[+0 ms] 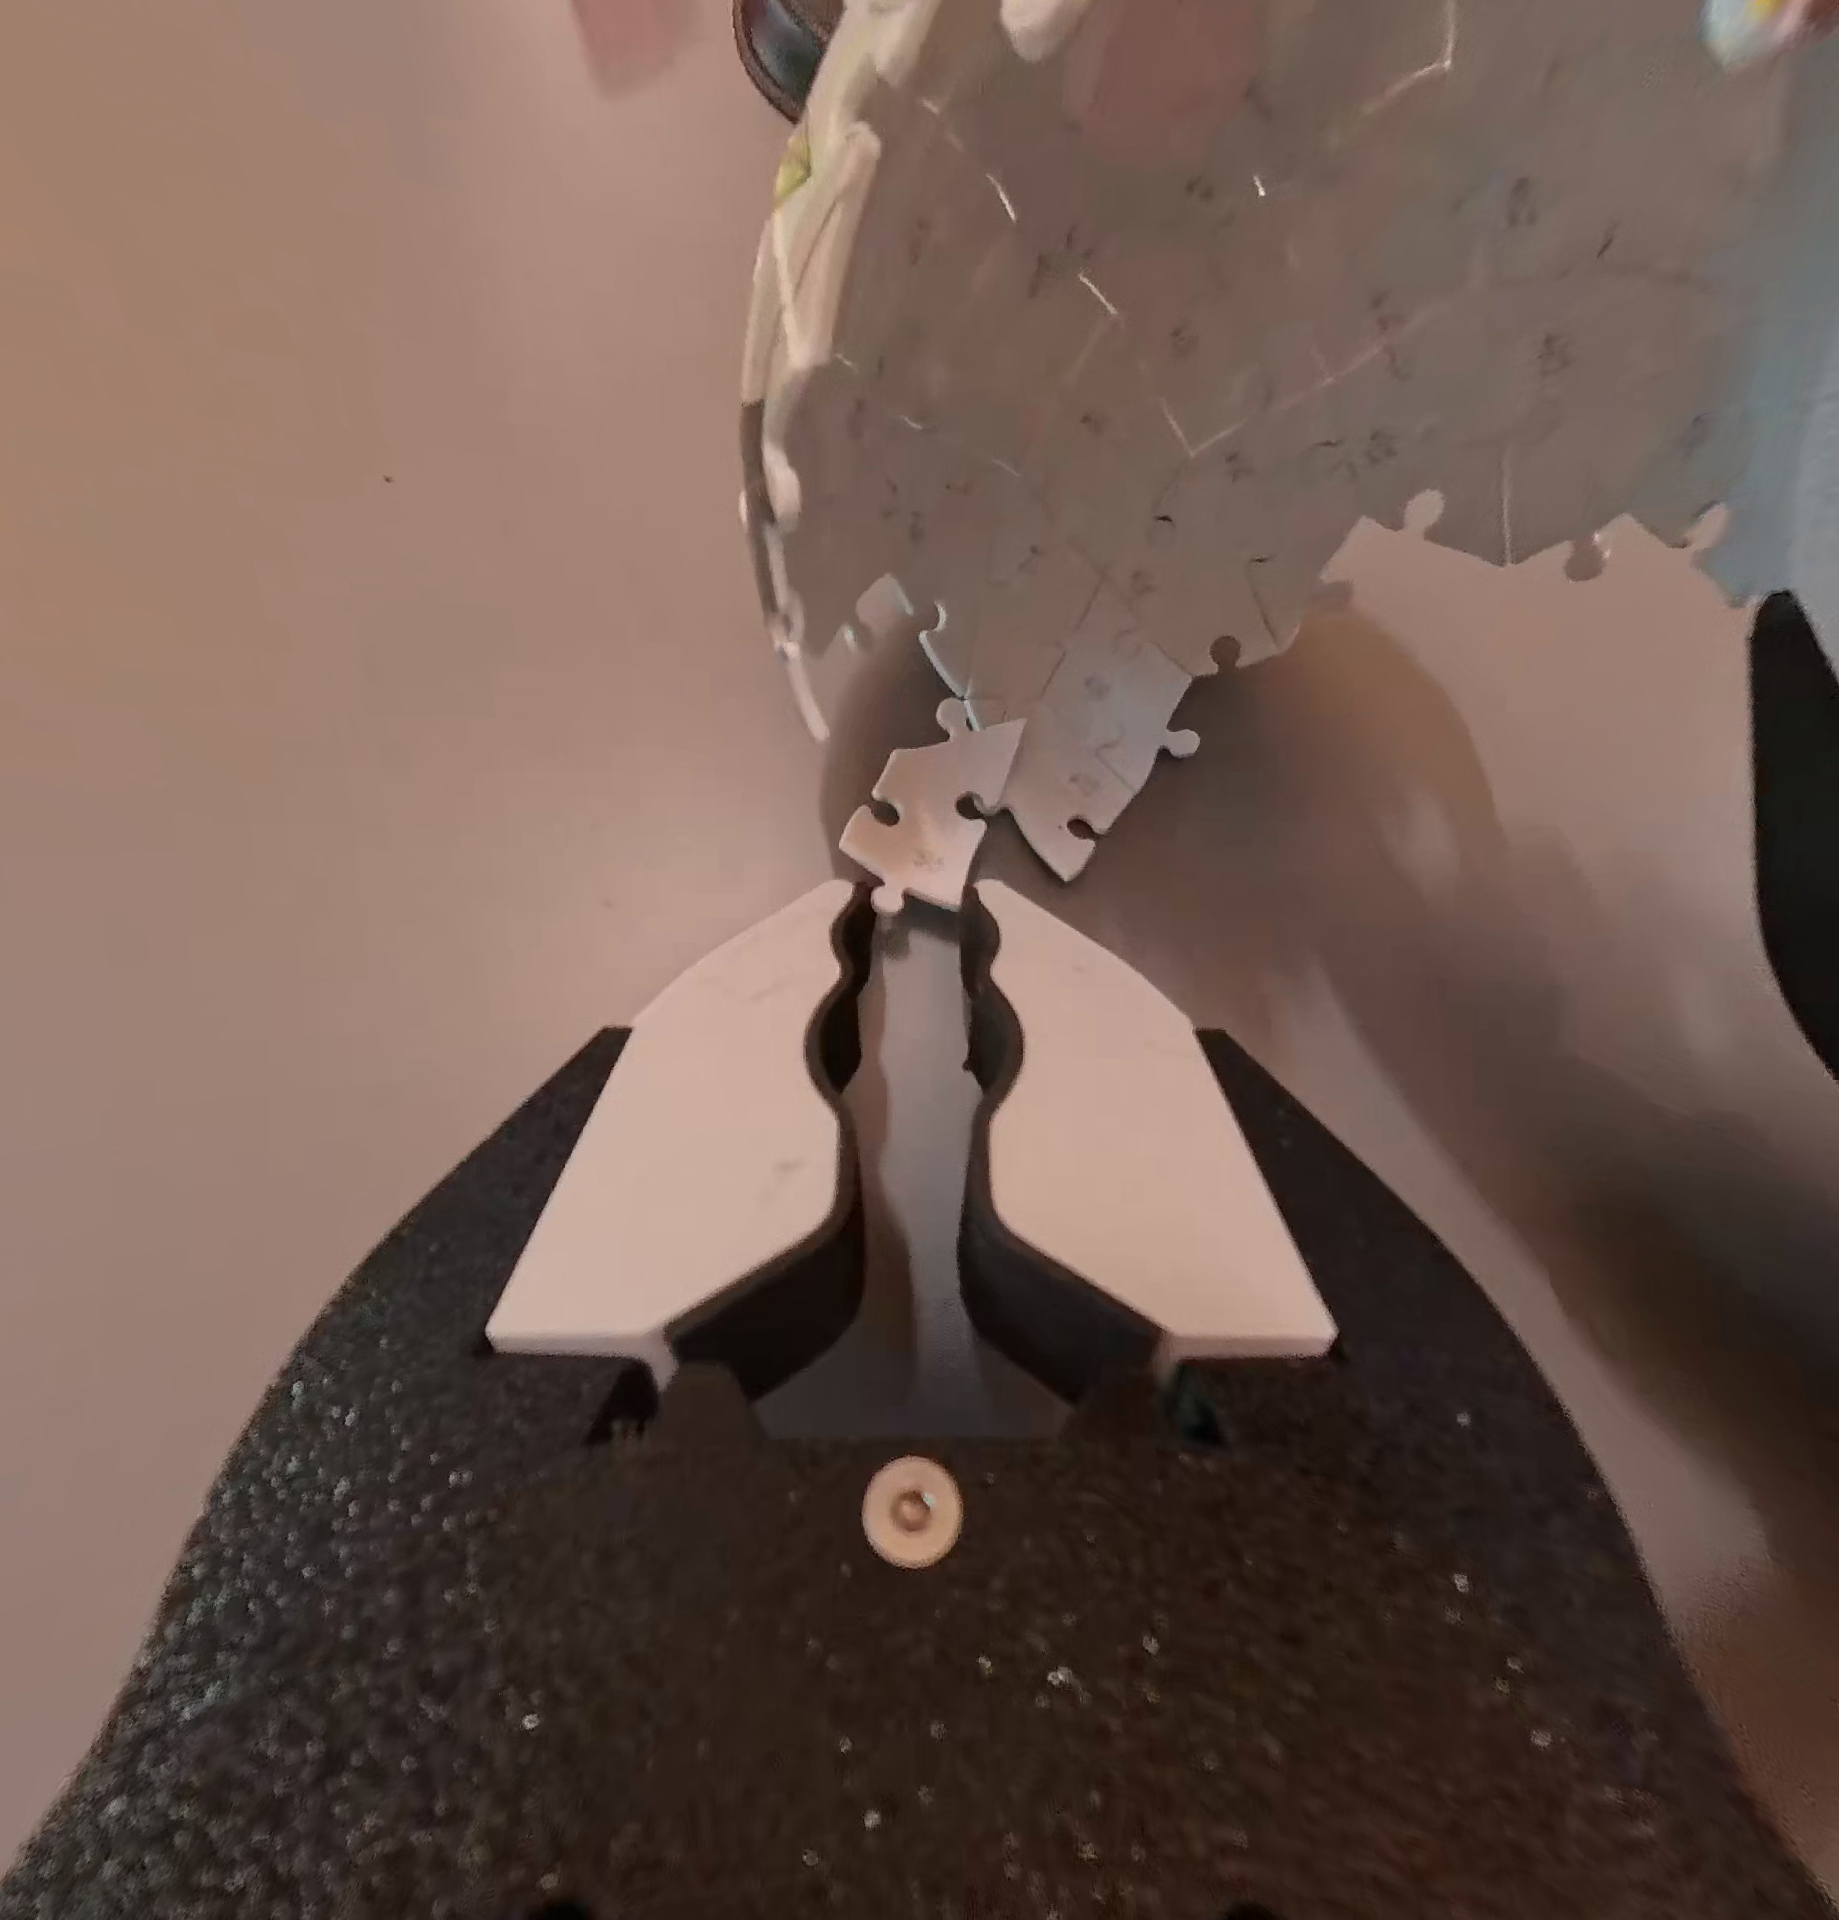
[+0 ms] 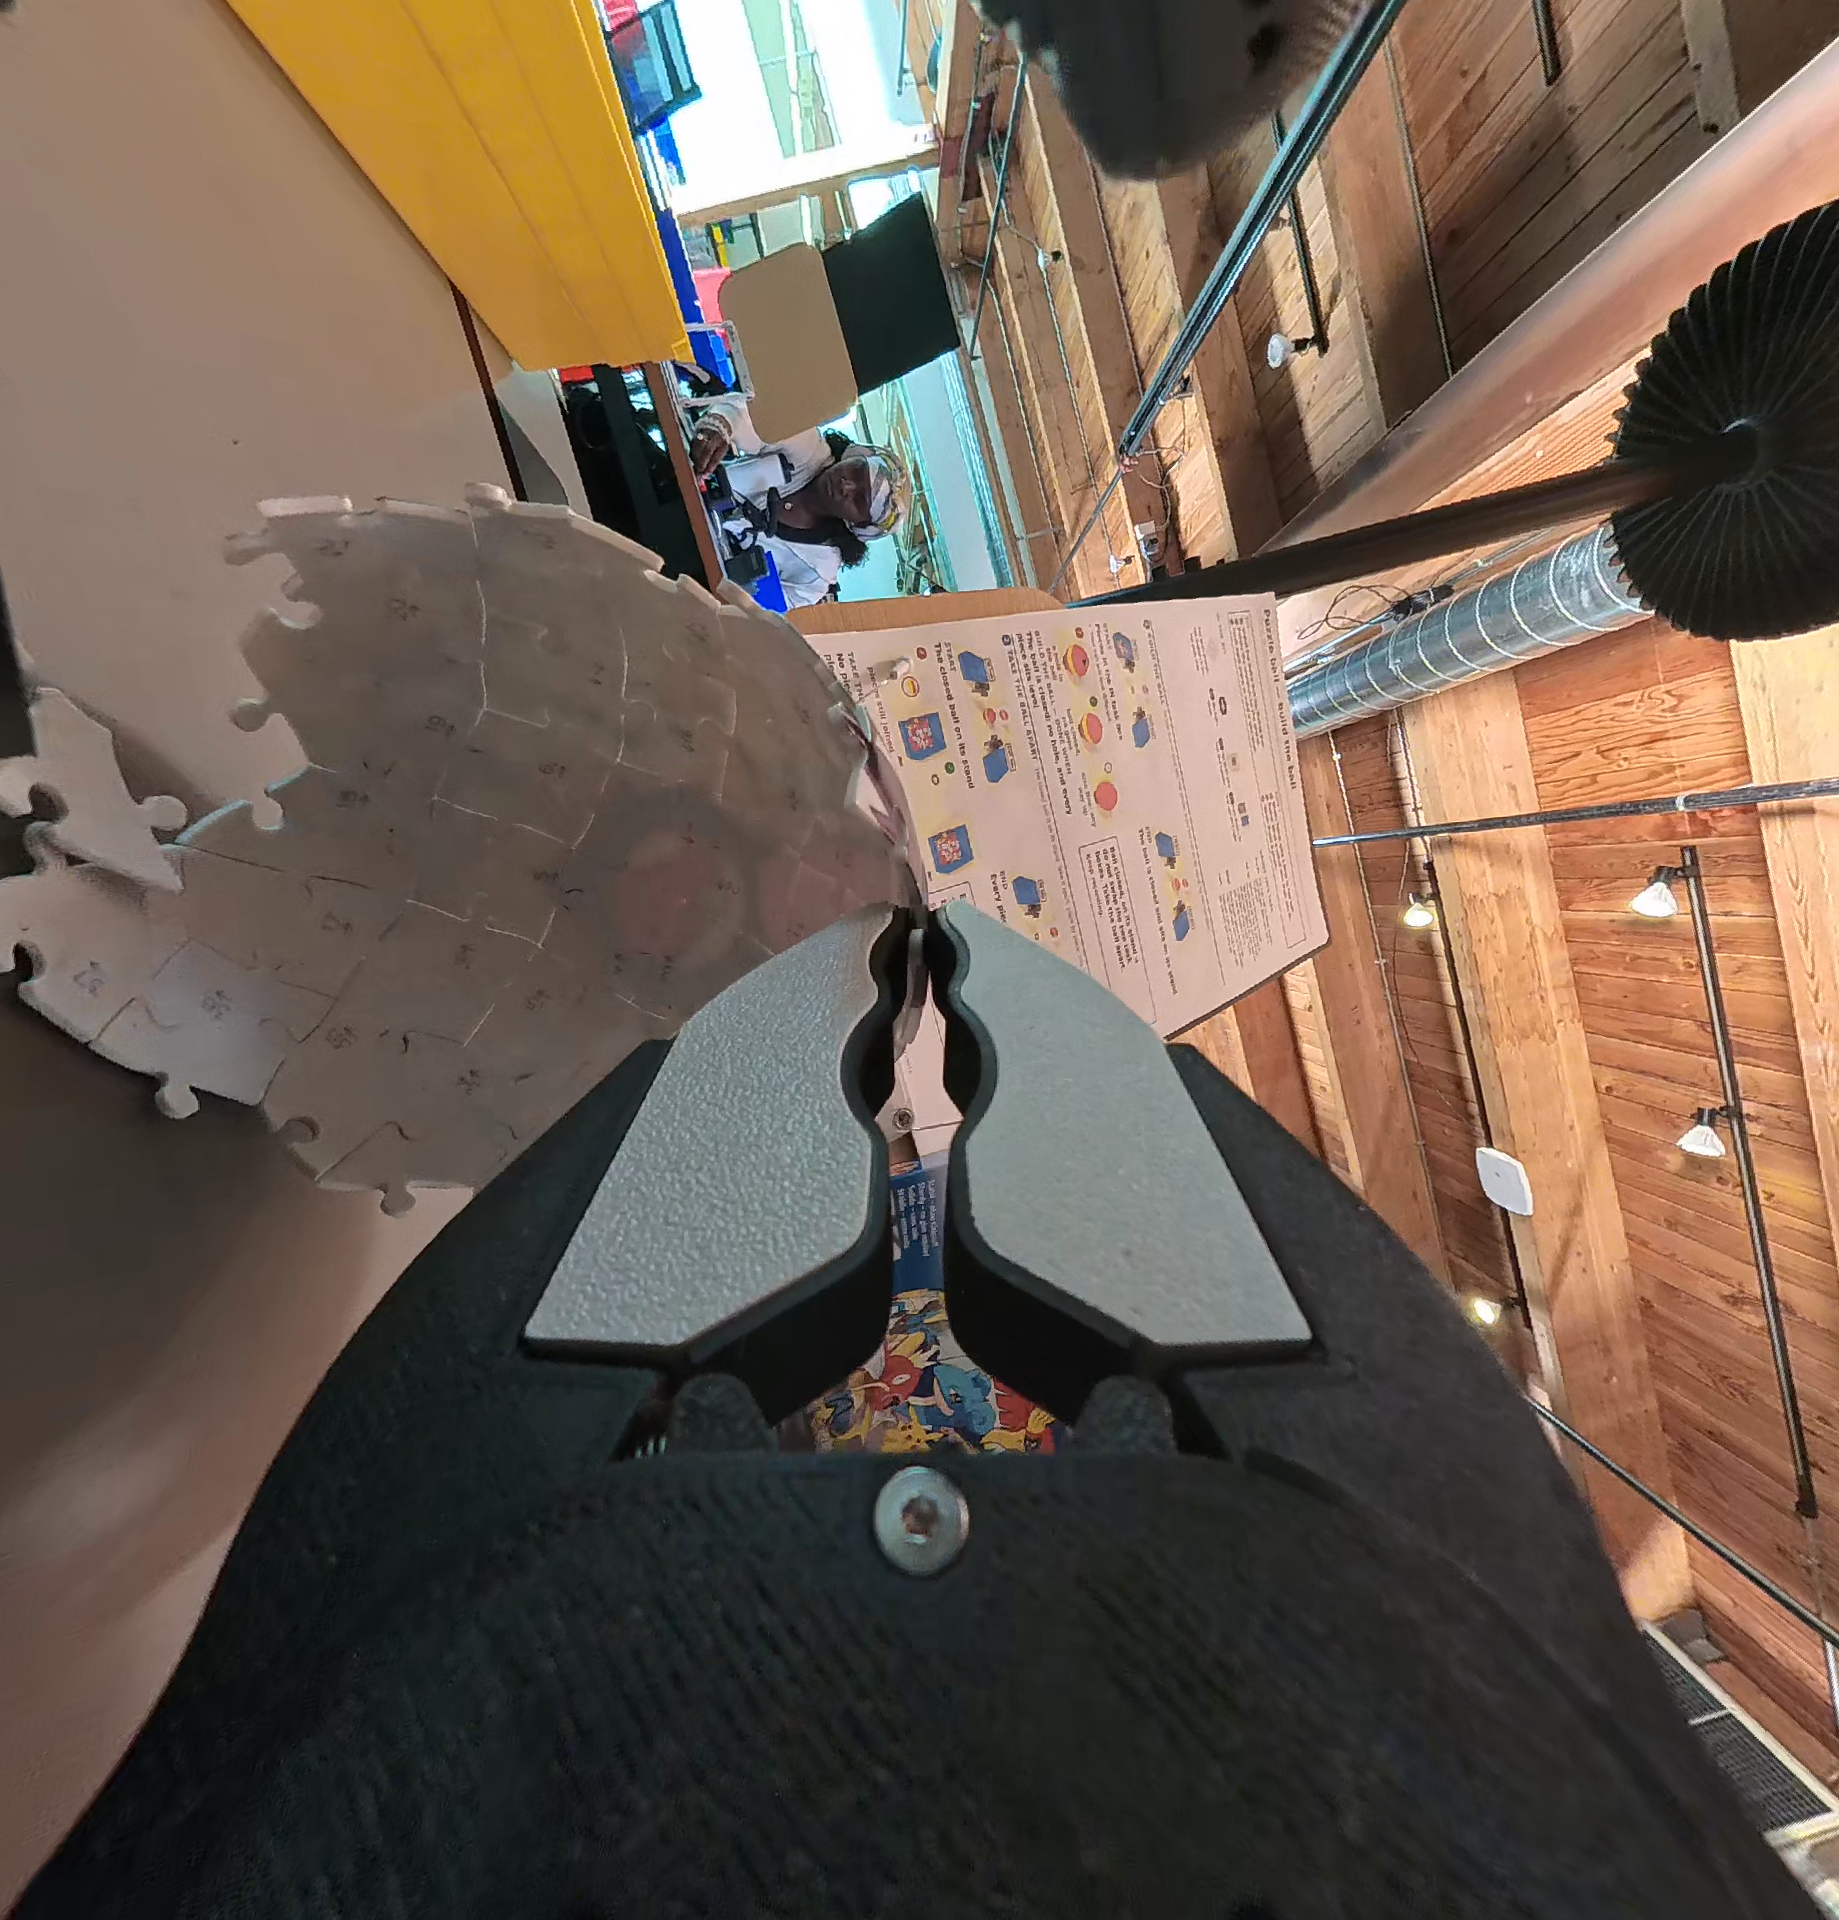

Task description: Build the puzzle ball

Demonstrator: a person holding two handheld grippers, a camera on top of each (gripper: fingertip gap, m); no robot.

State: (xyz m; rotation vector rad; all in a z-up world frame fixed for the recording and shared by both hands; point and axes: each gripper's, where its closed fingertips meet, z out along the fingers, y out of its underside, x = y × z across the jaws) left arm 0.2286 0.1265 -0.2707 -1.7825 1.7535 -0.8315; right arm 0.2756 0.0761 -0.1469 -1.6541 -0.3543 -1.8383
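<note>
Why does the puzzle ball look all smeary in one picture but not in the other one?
In the left wrist view the puzzle shell is smeared by motion blur, and dark soft shadows fall on the table under it. In the right wrist view the shell's pieces look sharp, though the wide lens bends the wooden wall.

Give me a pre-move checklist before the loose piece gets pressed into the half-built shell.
1. Left gripper grips the loose piece at its lower edge: ok.
2. Right gripper clamped on the shell rim: ok.
3. Loose piece meets the shell's lowest tab: ok, touching.
4. Tabs fully seated: cannot tell, left wrist view is blurred.
5. Piece is the right one for that slot: cannot tell.
6. Shell lifted off the table: ok.
</note>
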